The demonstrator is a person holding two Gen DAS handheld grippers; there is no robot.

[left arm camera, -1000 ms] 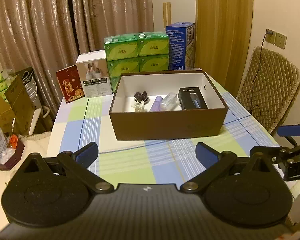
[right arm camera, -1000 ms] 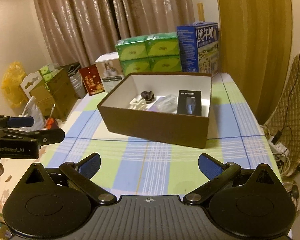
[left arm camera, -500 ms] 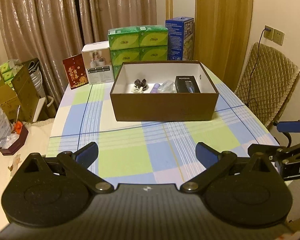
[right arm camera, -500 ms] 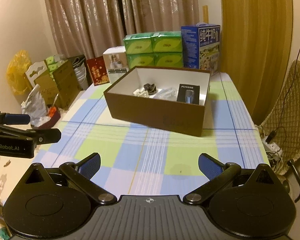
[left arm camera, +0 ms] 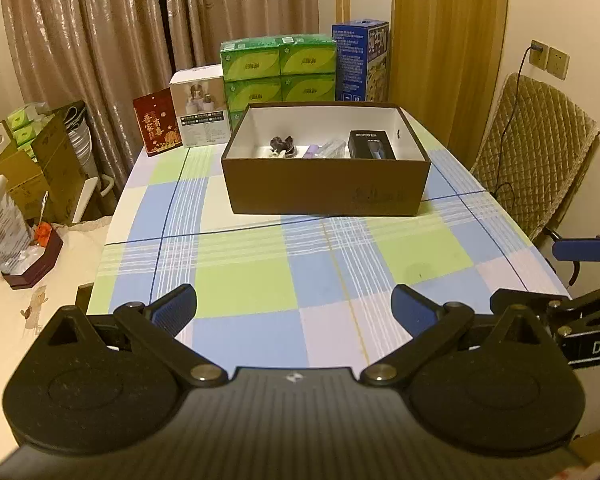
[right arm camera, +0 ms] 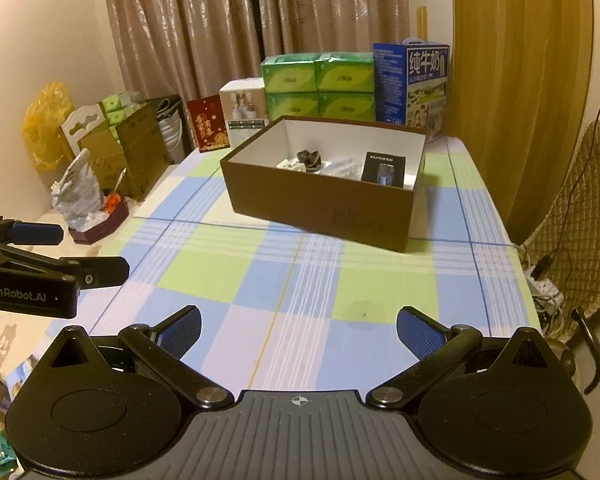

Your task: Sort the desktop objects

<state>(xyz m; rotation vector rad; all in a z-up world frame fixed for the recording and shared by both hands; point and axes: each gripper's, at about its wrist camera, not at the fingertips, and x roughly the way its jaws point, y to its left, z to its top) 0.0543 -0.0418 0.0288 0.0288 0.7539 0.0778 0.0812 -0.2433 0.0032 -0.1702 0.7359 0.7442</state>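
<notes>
Through my left wrist camera, my left gripper (left arm camera: 294,307) hangs over the checked tablecloth (left arm camera: 260,280), jaws spread wide and empty. The brown box (left arm camera: 326,184) sits at twelve o'clock, holding a black package (left arm camera: 371,145).

On my right wrist camera, my right gripper (right arm camera: 298,330) is likewise spread and empty, the box at twelve.

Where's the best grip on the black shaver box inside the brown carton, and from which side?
Judging by its pose, take the black shaver box across its long side edges, coming from above. It lies flat near the brown carton's right wall, so the carton walls block side approaches.
</notes>
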